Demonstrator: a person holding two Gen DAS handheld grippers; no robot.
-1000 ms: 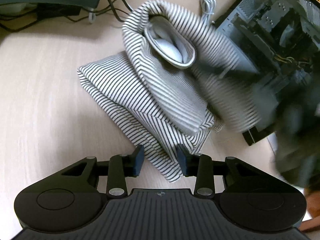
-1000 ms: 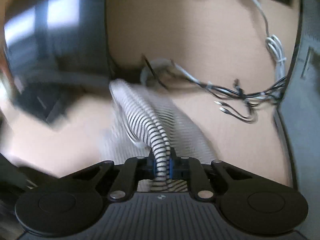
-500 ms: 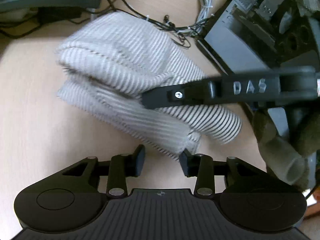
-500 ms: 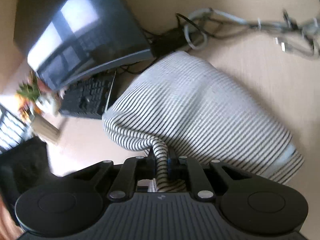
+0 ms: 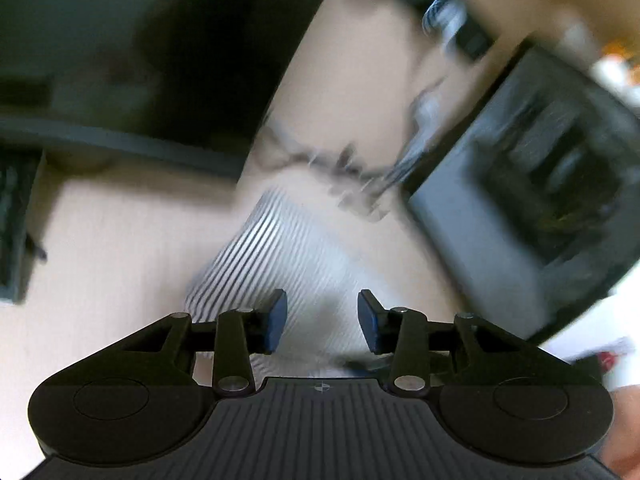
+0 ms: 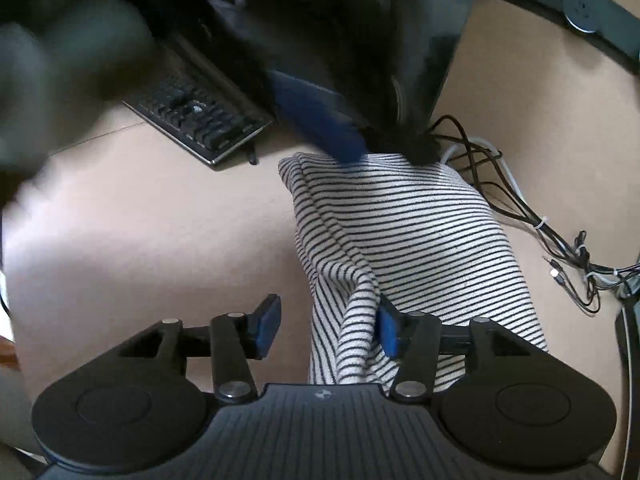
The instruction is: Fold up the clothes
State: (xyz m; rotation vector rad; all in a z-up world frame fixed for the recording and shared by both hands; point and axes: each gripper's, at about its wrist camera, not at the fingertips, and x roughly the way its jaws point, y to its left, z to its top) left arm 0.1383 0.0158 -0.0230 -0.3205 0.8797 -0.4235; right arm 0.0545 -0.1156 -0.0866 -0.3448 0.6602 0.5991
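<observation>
A black-and-white striped garment point(image 6: 420, 232) lies folded in a bundle on the beige desk point(image 6: 152, 240). My right gripper point(image 6: 329, 312) sits at its near end with the jaws opening. A raised fold of the cloth leans on the right pad point(image 6: 387, 330), while the left pad stands free over bare desk. In the blurred left wrist view my left gripper point(image 5: 320, 308) hovers above the striped garment point(image 5: 280, 248). Its jaws are closing, with nothing pressed between the pads. The left gripper's blue finger point(image 6: 320, 124) shows blurred over the garment's far end.
A black keyboard point(image 6: 200, 120) and a dark monitor point(image 6: 380, 40) stand behind the garment. Loose cables point(image 6: 500, 200) trail along its right side. An open computer case point(image 5: 540, 184) stands to the right in the left wrist view.
My right gripper's jaws have spread and let go of the striped fold they pinched. The garment now lies folded over on the desk. My left gripper has lifted and its view has swung.
</observation>
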